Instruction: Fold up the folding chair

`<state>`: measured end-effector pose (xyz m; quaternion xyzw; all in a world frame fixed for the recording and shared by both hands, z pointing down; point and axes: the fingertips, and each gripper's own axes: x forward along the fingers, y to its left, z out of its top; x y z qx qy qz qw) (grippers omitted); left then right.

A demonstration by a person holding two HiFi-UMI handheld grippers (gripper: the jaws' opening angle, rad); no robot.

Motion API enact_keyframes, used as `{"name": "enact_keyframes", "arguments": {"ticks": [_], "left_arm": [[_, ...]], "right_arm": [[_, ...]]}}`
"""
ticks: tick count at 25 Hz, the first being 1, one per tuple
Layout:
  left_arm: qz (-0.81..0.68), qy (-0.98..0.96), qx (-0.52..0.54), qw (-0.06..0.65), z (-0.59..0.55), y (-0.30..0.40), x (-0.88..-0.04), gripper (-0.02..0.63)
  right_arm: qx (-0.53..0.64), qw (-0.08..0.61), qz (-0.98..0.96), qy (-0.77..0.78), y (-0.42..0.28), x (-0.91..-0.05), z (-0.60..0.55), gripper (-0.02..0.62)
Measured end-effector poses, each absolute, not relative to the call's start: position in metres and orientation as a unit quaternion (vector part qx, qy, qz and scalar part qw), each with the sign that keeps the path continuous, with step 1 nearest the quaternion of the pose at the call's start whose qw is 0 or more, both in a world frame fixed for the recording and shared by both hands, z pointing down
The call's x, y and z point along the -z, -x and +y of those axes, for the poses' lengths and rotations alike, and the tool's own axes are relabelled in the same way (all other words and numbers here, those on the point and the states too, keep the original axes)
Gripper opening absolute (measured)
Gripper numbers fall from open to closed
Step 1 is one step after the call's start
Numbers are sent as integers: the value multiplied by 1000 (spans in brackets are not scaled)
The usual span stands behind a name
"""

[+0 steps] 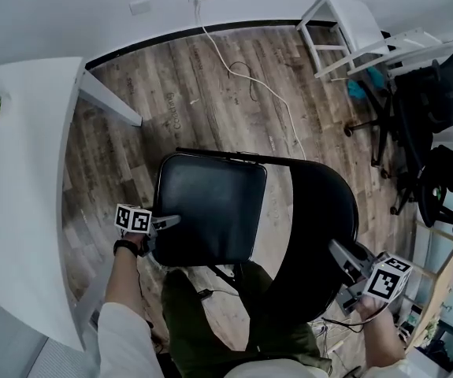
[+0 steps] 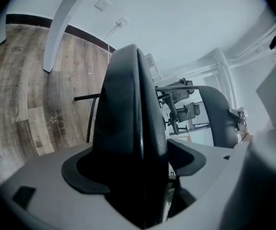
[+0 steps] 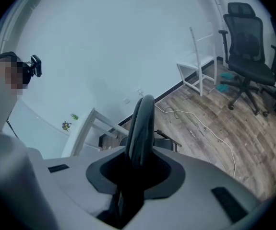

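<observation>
While our left gripper (image 1: 169, 222) pinches the seat (image 1: 210, 203) and our right gripper (image 1: 340, 252) clamps the backrest (image 1: 317, 211), we judge folding barely begun: seat and backrest gape apart.

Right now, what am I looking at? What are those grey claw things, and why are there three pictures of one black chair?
A person holds a two-jaw grabbing tool in each hand. The head view comes from a camera on their head, looking down. The other two come from cameras riding on each tool. The left gripper is clamped on the seat of the black folding chair. The right gripper is clamped on its backrest. Below is a wooden floor, with a white table on the left.
</observation>
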<state>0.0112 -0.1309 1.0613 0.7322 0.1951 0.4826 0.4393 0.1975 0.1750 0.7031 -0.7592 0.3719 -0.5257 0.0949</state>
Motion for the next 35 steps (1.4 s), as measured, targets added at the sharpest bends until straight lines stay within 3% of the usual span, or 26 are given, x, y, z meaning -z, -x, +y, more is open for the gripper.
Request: {"name": "enact_keyframes", "arguments": {"ticks": [35], "left_arm": [[166, -755, -490, 402, -3, -59, -894, 408]], "right_arm": [[534, 83, 308, 783, -199, -618, 175, 101]]}}
